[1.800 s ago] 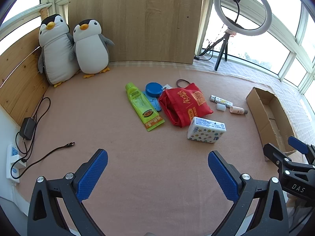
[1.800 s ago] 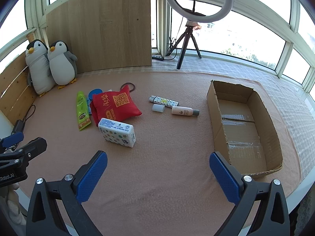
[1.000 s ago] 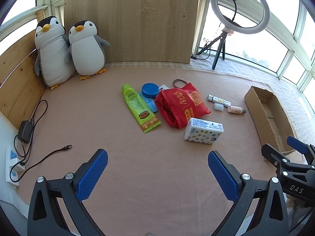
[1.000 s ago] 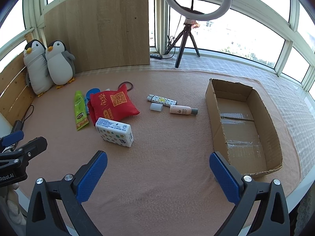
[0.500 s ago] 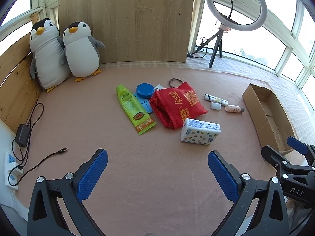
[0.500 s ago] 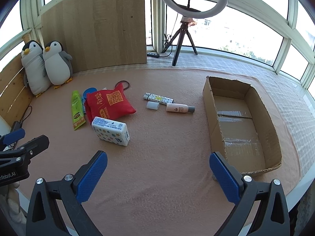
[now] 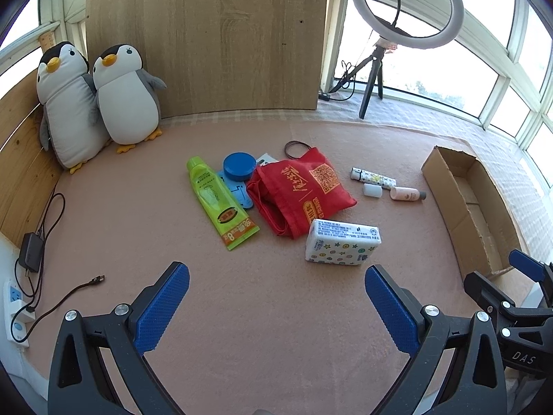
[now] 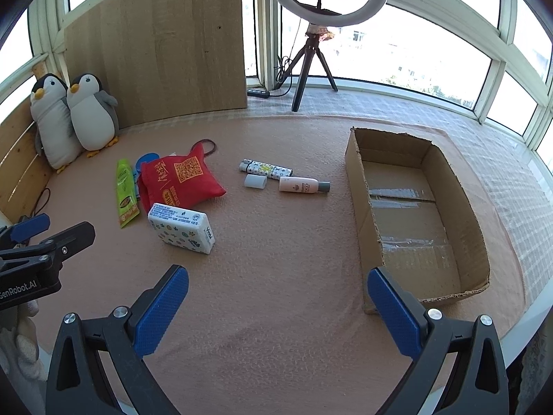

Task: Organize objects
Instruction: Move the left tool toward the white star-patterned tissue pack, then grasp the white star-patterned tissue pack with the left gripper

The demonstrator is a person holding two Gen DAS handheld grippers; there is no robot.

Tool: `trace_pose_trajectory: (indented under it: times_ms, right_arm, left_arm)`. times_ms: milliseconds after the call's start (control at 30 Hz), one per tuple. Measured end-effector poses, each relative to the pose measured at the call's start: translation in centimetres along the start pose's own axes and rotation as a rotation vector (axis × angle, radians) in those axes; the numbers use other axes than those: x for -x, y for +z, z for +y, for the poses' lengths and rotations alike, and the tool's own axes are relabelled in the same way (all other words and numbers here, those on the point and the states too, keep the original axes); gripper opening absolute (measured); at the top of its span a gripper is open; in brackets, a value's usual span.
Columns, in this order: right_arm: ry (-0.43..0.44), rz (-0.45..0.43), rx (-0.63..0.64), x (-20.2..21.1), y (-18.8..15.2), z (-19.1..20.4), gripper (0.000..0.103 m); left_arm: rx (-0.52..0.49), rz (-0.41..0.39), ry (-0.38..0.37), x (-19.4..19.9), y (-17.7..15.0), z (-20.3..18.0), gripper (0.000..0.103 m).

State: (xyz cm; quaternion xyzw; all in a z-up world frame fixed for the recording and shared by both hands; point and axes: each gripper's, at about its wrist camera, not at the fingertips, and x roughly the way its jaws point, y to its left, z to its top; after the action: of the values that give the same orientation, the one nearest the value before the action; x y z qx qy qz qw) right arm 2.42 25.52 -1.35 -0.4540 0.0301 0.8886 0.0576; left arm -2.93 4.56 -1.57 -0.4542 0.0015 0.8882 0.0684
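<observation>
Both the left gripper (image 7: 276, 297) and the right gripper (image 8: 278, 299) hover with fingers wide apart, holding nothing. The tissue pack (image 7: 342, 242) lies on the desk (image 7: 276, 328) just beside the red pouch (image 7: 300, 190). Only the right wrist view shows the cardboard box (image 8: 366, 214) floor bare; only the left shows the blue tin (image 7: 239, 166) whole.

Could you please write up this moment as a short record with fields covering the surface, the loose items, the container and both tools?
surface: pink mat
container: open cardboard box, nothing visible inside, right of the items
loose items: green tube, blue round tin, red drawstring bag, tissue pack, patterned tube, white cap, pink bottle
background: two penguin plushies, ring light
left tool: open, holding nothing
right tool: open, holding nothing
</observation>
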Motion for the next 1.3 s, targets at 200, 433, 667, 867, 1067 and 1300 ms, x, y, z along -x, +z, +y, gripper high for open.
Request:
trace_pose_trajectory:
  times_ms: [200,433,667,867,1067,1300]
  right_arm:
    - [-0.013,0.009,-0.015,-0.3,-0.2,-0.8,0.102]
    - [-0.023,0.025,-0.025,-0.6,-0.6,-1.6,0.102]
    - [-0.033,0.036,-0.035,-0.7,-1.1,-2.5,0.102]
    - [-0.044,0.040,-0.051,-0.7,-1.4,-3.5,0.102]
    - [-0.048,0.046,-0.062,-0.9,-1.6,-3.9,0.102]
    - [-0.037,0.048,-0.055,-1.2,-1.5,-3.4,0.102]
  left_arm:
    - [0.008,0.007,-0.006,-1.3,0.8,-0.2,0.103]
    - [0.007,0.006,-0.006,-3.9,2.7,-0.4,0.099]
    - [-0.022,0.035,-0.035,-6.9,4.1,-2.4,0.097]
    - [-0.040,0.084,-0.047,-9.6,4.3,-4.0,0.087]
    - [-0.038,0.131,-0.072,-11.5,3.8,-4.3,0.063]
    - [-0.032,0.136,-0.109,-10.9,2.8,-3.7,0.060]
